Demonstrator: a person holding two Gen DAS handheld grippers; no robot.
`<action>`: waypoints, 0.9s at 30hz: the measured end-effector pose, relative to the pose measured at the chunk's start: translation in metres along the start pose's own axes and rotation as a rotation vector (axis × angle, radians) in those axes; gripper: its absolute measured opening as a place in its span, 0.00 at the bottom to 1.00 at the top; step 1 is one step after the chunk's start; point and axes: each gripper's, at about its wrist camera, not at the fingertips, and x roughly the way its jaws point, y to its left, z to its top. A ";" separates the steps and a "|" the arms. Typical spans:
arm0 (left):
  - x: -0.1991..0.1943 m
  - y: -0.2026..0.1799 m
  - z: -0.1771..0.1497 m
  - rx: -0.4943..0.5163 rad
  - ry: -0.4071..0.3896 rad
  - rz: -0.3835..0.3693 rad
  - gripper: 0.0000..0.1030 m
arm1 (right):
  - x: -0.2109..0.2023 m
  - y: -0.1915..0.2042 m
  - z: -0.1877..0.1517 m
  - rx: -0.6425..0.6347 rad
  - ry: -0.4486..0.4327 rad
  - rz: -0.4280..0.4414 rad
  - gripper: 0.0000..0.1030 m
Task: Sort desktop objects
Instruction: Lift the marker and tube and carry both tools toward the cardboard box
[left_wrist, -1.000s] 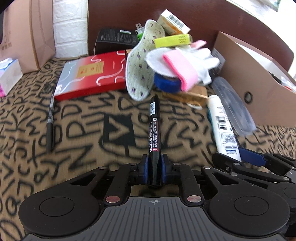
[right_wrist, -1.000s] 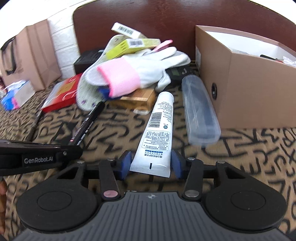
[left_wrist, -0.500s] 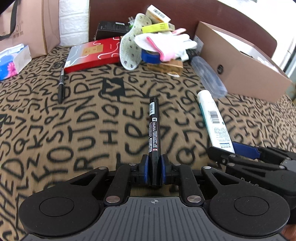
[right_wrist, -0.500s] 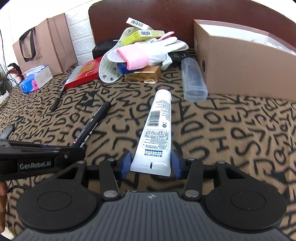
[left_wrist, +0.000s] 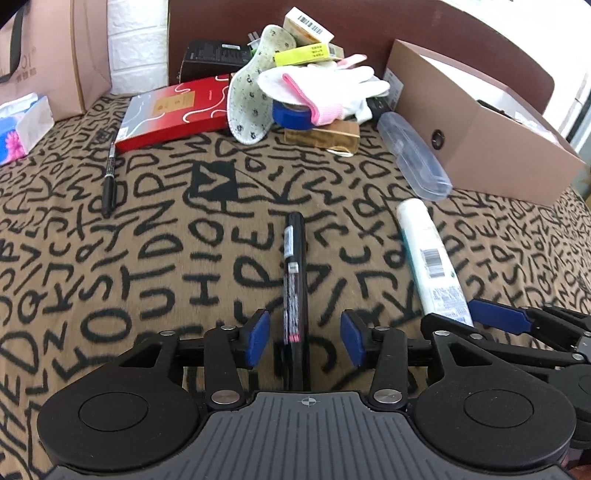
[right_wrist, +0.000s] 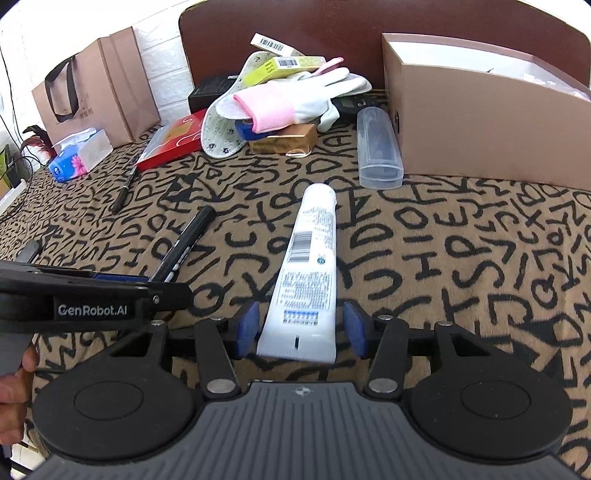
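- The casing of the left gripper (right_wrist: 162, 291) carried the words "GenRobot.AI" in white, readable in the right wrist view.
- The black marker (left_wrist: 295, 280) had a label with small print and a barcode, too blurred to read.
- The white tube (right_wrist: 310, 273) showed a barcode and blocks of small text, also not readable.
- The patterned cloth (left_wrist: 147, 258) on the desk was covered with black letters on brown.
- The left gripper (left_wrist: 303, 338) had its blue pads (left_wrist: 257, 338) spread apart, and the marker lay between them without touching either pad.
- The right gripper (right_wrist: 300, 332) was also spread; the flat end of the tube lay between its pads (right_wrist: 246, 329), with small gaps on both sides.
- Ahead of both grippers was a free stretch of cloth, then the pile with the white glove (left_wrist: 343, 85) and the red box (left_wrist: 173, 107).
- The brown cardboard box (right_wrist: 480, 122) stood ahead to the right of the right gripper, with the clear case (right_wrist: 378, 147) just beside it.
- A hand (right_wrist: 14, 384) held the left gripper at the left edge of the right wrist view.
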 end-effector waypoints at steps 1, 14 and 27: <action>0.002 0.000 0.002 0.001 -0.001 0.003 0.57 | 0.002 0.000 0.002 -0.003 0.000 -0.003 0.54; 0.015 0.004 0.016 -0.002 -0.004 0.005 0.29 | 0.029 0.005 0.021 -0.052 0.012 -0.026 0.49; 0.016 -0.003 0.013 0.014 -0.024 0.052 0.14 | 0.031 0.010 0.022 -0.065 0.027 -0.047 0.49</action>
